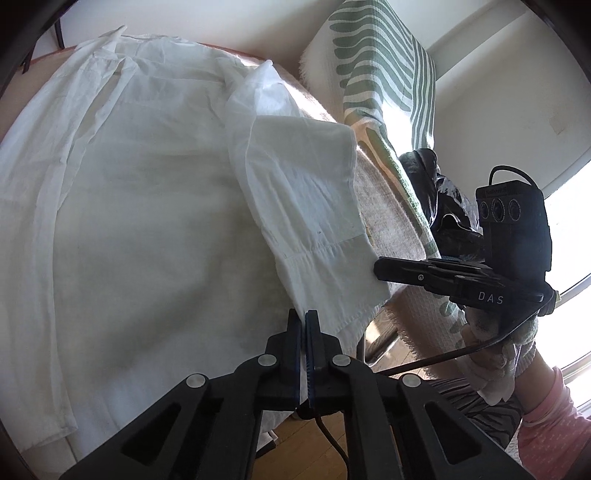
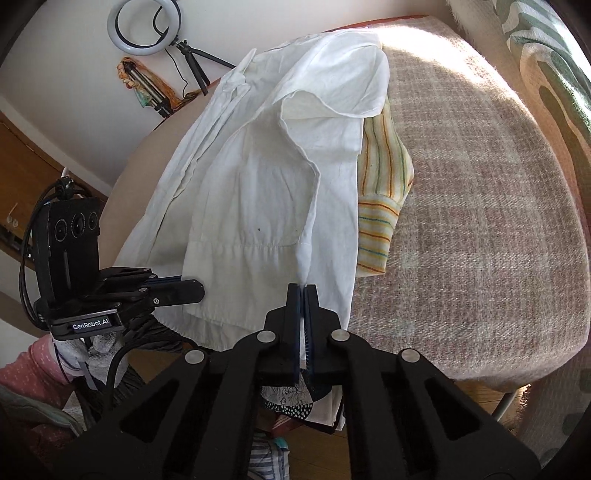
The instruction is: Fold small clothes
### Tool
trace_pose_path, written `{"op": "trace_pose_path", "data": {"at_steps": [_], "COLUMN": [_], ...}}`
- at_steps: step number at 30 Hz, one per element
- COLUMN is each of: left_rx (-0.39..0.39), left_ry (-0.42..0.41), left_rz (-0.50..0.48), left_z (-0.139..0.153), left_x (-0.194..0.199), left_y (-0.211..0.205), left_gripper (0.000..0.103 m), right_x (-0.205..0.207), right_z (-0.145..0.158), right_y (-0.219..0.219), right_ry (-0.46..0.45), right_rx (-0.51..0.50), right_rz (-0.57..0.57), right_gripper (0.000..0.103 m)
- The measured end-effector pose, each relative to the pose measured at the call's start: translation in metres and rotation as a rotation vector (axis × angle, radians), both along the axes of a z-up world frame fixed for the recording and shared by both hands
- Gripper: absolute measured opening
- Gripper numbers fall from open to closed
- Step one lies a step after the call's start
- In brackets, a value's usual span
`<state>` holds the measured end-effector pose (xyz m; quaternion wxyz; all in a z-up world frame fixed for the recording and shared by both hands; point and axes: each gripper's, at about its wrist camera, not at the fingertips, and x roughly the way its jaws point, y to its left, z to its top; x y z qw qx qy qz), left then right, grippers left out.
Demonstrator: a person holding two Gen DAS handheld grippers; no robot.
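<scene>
Worktop: round, under pinkish woven cloth, sunlit.
Room: ring light by wall.
Shirt: white, spread on worktop, partly covering striped cloth.
Left claw: clamped on shirt hem.
Right claw: clamped on shirt edge.

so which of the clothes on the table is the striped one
The small yellow garment with orange and green stripes, lying on the pinkish woven tablecloth, partly tucked under the right edge of the plain white cotton shirt that both claws grip.

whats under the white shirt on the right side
A striped yellow cloth pokes out from under the white shirt; the rest of it is covered.
</scene>
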<state>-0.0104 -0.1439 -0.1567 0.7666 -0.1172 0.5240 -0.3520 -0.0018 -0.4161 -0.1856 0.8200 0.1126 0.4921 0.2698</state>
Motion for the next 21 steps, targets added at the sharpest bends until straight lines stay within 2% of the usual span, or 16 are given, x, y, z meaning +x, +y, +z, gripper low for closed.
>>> {"op": "trace_pose_path", "data": {"at_steps": [4,6,9,11,13,15,17,18,21], "left_rx": [-0.008,0.008,0.131,0.176,0.200,0.210,0.217,0.210,0.186], "left_ry": [0.015,0.010,-0.064,-0.113,-0.186,-0.253,-0.325,-0.356,-0.409], "left_rz": [0.000,-0.015,-0.012,-0.006,0.007,0.017,0.030,0.032,0.008], "left_z": [0.006,0.005,0.001,0.003,0.012,0.021,0.032,0.037,0.043], "left_x": [-0.006,-0.009,-0.014,-0.018,-0.025,-0.032,-0.039,-0.042,-0.044], "left_y": [0.004,0.003,-0.003,-0.003,-0.003,-0.002,-0.004,-0.006,-0.023], "left_gripper": [0.000,0.000,0.003,0.012,0.014,0.014,0.016,0.017,0.019], "right_x": [-0.012,-0.013,-0.012,-0.012,-0.015,-0.020,-0.025,-0.027,-0.038], "right_z": [0.015,0.011,-0.005,-0.011,-0.001,0.016,0.034,0.042,0.059], "right_y": [-0.007,-0.011,-0.004,0.000,-0.004,-0.016,-0.033,-0.041,-0.061], "right_ry": [-0.017,0.014,0.057,0.077,0.039,-0.025,-0.090,-0.119,-0.183], "right_rx": [0.075,0.094,-0.002,-0.011,0.003,0.037,0.078,0.098,0.138], "right_rz": [0.007,0.007,0.013,0.039,0.050,0.049,0.004,-0.019,-0.057], "right_gripper": [0.003,0.003,0.003,0.003,0.004,0.010,0.031,0.035,0.036]}}
